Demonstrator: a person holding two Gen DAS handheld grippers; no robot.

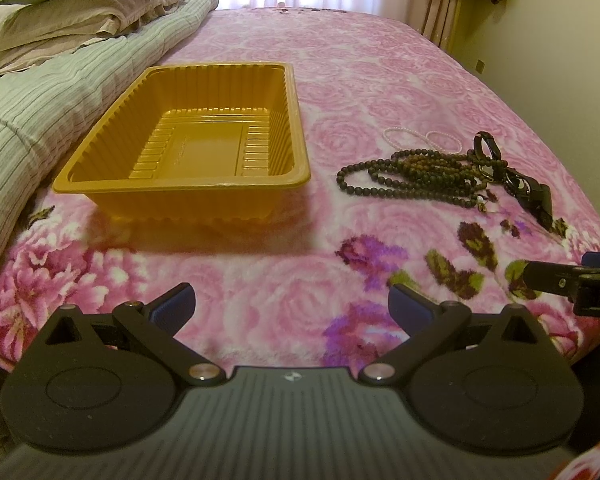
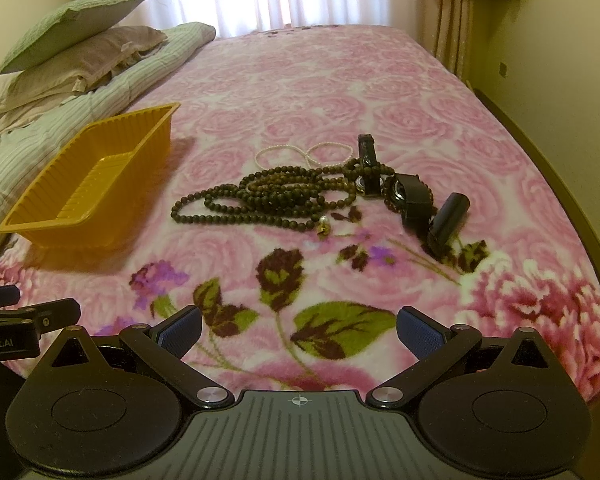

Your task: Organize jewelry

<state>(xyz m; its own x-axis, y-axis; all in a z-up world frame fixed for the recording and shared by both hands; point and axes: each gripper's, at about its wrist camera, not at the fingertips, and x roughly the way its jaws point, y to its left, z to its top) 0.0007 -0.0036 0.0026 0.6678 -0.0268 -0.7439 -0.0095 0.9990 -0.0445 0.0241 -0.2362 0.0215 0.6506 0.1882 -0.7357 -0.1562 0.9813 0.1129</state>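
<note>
So both grippers, left gripper and right gripper, are hanging spread open, gripping nothing. Ahead of the right one, the dark bead necklace is lying tangled, while the yellow tray is waiting empty ahead-left, probably for sorting.

Orange ribbed tray, pink rose-patterned blanket with purple flowers and green leaves, dark brown beads, white pearl strand, black watches, green-striped quilt, blue-padded black fingers
</note>
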